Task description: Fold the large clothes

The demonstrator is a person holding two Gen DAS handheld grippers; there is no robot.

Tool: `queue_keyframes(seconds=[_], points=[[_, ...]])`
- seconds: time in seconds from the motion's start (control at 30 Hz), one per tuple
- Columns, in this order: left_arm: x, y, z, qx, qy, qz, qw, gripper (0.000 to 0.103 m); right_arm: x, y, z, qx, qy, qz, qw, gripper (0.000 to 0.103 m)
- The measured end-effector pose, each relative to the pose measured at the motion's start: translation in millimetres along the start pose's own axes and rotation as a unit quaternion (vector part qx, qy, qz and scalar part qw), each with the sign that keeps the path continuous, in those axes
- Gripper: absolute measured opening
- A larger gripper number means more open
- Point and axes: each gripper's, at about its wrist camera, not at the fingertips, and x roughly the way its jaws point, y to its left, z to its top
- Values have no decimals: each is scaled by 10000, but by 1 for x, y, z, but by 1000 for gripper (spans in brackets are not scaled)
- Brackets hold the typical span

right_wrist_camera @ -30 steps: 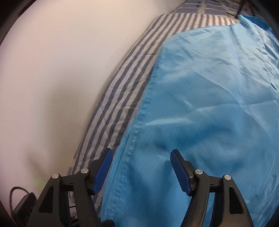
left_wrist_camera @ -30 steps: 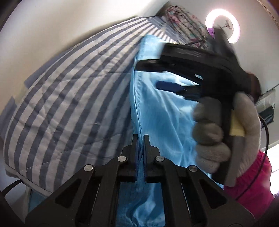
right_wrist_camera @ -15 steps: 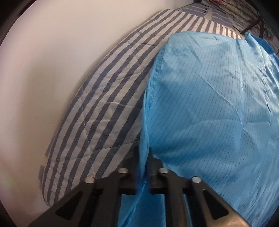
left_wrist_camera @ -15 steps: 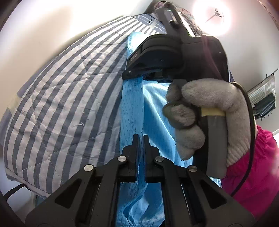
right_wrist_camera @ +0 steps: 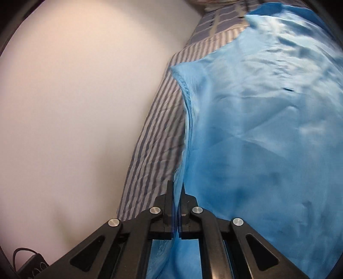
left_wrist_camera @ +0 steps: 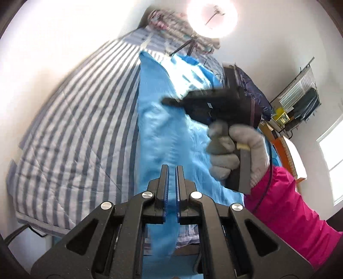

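The blue garment (left_wrist_camera: pixel 163 128) lies spread along the striped bed cover (left_wrist_camera: pixel 81 133), its near edge pinched between the closed fingers of the left gripper (left_wrist_camera: pixel 172 171), its far side edge clamped likewise by the right gripper (right_wrist_camera: pixel 176 188).

Home bedroom: a bed with a blue-and-white striped quilt (left_wrist_camera: pixel 72 128) fills the scene, pushed against a plain white wall (right_wrist_camera: pixel 75 107). At the bed's far end sits a floral pillow (left_wrist_camera: pixel 171 19) under a glowing ring light (left_wrist_camera: pixel 212 17). Right of the bed are a cluttered shelf (left_wrist_camera: pixel 300 103) and a bright window (left_wrist_camera: pixel 334 158).
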Motion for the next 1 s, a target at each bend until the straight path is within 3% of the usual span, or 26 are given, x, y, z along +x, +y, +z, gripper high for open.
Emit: queue_keyframes(seconds=[0.1,0.23,0.4,0.63,0.83,0.93,1.0], points=[[1,-2,3,2,-56,277,9996,2,-18,-33,-12,309,-190,27,9993,0],[22,6,10,-128,154,552,9983,2,-38,-71,-31,729,-360,63,9967,0],[65,13,8,-43,565,564,9968,2,-38,-100,-37,771,-236,-344,9961,0],[95,18,2,-214,823,309,9959,2,-36,-80,-20,283,-145,-766,9966,0],[110,-2,-9,100,953,302,9949,2,-21,-86,-24,62,95,-1062,9943,0],[131,-1,-20,152,1311,318,9907,2,-20,-86,-27,-4,152,-1246,9921,4],[149,3,-28,128,1494,431,9878,2,-32,-82,-30,-81,79,-1369,9905,20]])
